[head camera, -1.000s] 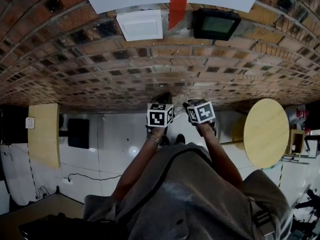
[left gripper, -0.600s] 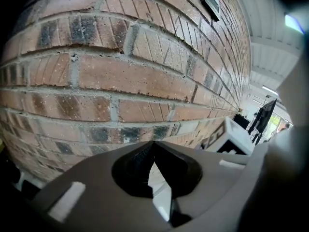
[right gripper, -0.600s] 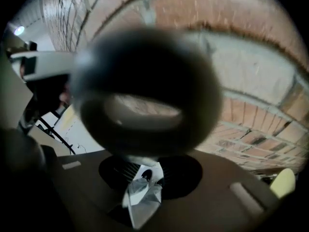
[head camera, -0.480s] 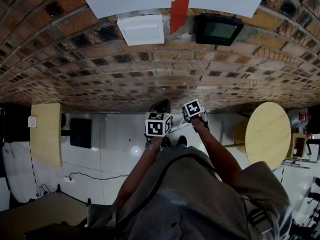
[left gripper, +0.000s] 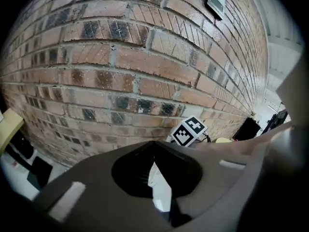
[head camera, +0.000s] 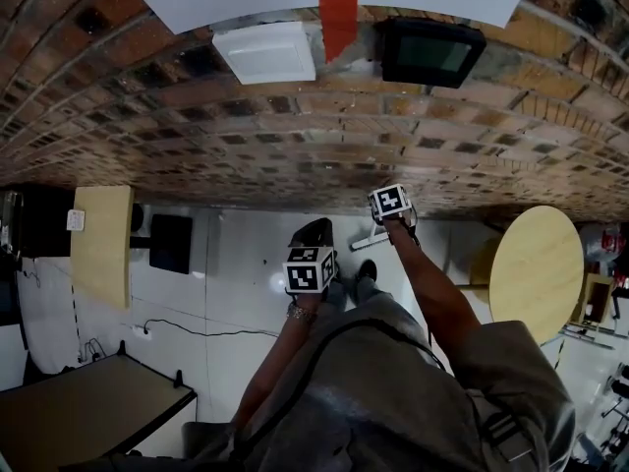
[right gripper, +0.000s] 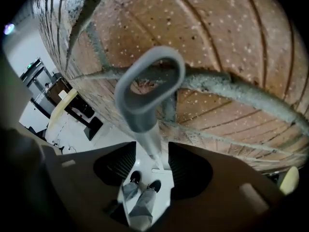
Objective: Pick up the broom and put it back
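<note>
The broom's grey handle (right gripper: 149, 88), ending in a loop, stands against the brick wall (right gripper: 227, 52). Its shaft runs down between the pads of my right gripper (right gripper: 150, 164). The jaws are opening and both pads stand clear of the shaft. In the head view my right gripper (head camera: 385, 222) hangs low by the foot of the wall, with a pale strip of the broom (head camera: 369, 238) beside it. My left gripper (head camera: 313, 236) is nearer my body, away from the broom. Its pads (left gripper: 137, 170) meet at the tips with nothing between them.
A round wooden table (head camera: 536, 264) stands at the right and a rectangular one (head camera: 101, 254) at the left, beside a black box (head camera: 170, 244). A dark desk (head camera: 88, 401) fills the lower left. A cable (head camera: 187, 330) lies on the white floor. My shoes (right gripper: 144, 179) show below the right jaws.
My right gripper has sunk toward the foot of the wall along the broom. My left gripper has drawn back toward my body.
</note>
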